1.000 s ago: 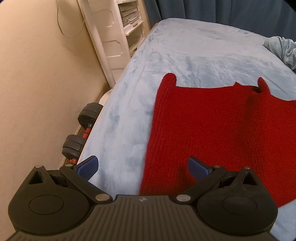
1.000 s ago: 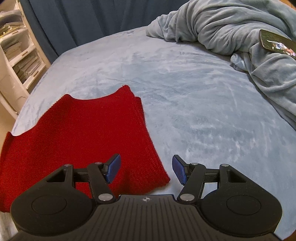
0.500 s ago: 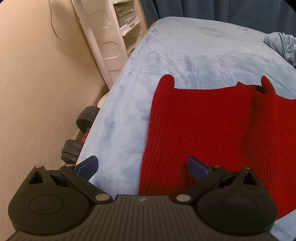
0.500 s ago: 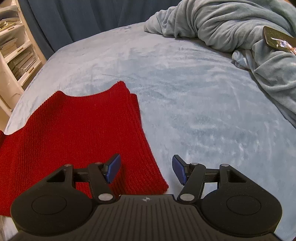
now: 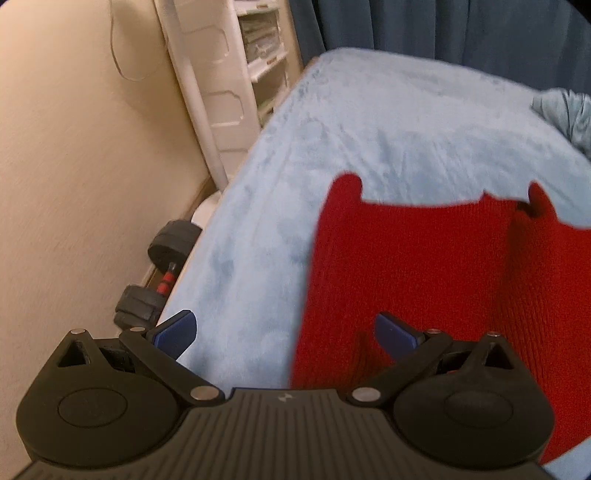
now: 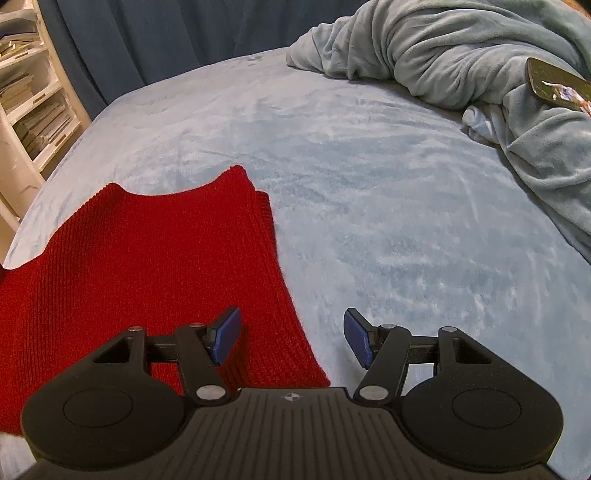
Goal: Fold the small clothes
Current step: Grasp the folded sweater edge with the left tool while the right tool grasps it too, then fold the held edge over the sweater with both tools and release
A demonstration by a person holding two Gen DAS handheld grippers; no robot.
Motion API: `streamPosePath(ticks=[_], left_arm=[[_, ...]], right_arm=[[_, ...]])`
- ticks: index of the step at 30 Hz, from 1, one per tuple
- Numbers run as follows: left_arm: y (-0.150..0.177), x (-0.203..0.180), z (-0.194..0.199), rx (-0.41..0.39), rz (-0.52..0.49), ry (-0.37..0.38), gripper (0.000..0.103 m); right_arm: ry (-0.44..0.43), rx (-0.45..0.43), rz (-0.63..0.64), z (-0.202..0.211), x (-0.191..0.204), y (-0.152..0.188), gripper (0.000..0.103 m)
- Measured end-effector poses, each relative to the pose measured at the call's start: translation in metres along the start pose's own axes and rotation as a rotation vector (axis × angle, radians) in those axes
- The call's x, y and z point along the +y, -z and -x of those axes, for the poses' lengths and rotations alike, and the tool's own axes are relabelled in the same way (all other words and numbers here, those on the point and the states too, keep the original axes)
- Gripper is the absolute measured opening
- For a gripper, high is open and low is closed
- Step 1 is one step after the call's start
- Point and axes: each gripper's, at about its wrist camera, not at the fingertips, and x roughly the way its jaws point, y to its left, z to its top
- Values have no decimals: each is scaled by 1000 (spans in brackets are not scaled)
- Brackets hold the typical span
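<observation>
A red knitted garment (image 5: 424, 266) lies flat on the light blue bed cover (image 5: 295, 206), with a folded-over layer along its right part. My left gripper (image 5: 286, 334) hovers open above the garment's near left edge, its right pad over the red knit and its left pad over the cover. In the right wrist view the same red garment (image 6: 147, 258) fills the lower left. My right gripper (image 6: 291, 338) is open over the garment's near right corner, with nothing between its pads.
A crumpled grey-blue blanket (image 6: 461, 62) with a dark phone (image 6: 554, 86) on it lies at the right. A dumbbell (image 5: 155, 280) rests on the floor beside the bed's left edge. White shelves (image 5: 236, 74) and a dark curtain (image 5: 443, 26) stand beyond.
The left gripper has shifted sideways, so the garment sits further right and the wall and dumbbell show more. The right view has barely changed. Both grippers stay open.
</observation>
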Motion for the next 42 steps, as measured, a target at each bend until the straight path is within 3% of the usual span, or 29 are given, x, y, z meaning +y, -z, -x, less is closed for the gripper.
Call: streamPosePath(ticks=[7,14,15,17,20,21,22,23,24,25,27,28,30,34,36,38,41,42], left_arm=[[-28,-5,-21,-51,-45,23,103],[-54,-44,-41,-70,-171,86,101],[-55,-48,-41,-78,-182,104,96],[-56,-57,-46,-81,-209,142,64],[-55,-62,-68,-30,-206,128,64],[-54,-64,-77,-13,-222,105,67],[-53,-63,-85,8,-236,89,77],[-52,-61,-90,15,-239,74,84],[-51,-58,-95,11,-235,66,85],[-51,-54,-97,9,-232,80,81],[-52,-48,-98,13,-221,139,41],[-54,-46,-98,17,-222,144,12],[-59,-36,-89,2,-196,173,12],[-83,17,-56,-41,14,305,11],[-91,42,-61,-14,103,342,11],[-91,49,-81,40,144,329,10],[-77,34,-121,156,139,278,11],[-73,29,-127,162,131,263,11]], right_arm=[[8,-33,9,-15,4,-11,63],[-8,-115,86,-58,22,-59,62],[-20,-104,113,-67,27,-65,60],[-35,-78,138,-85,34,-75,58],[-31,-21,157,-109,45,-78,56],[-34,-11,171,-113,49,-76,39],[-43,-13,195,-114,54,-73,24],[-30,-35,227,-110,58,-69,15],[-28,-59,248,-105,61,-65,14],[-34,-74,259,-100,62,-63,14],[-44,-94,268,-90,62,-60,14],[-51,-102,264,-85,60,-61,14],[-75,-115,223,-75,55,-65,13],[-164,-144,75,-41,29,-79,12],[-198,-133,-36,-35,11,-84,12],[-180,-91,-107,-47,0,-84,12],[-117,24,-100,-86,0,-78,12],[-94,55,-91,-98,1,-75,12]])
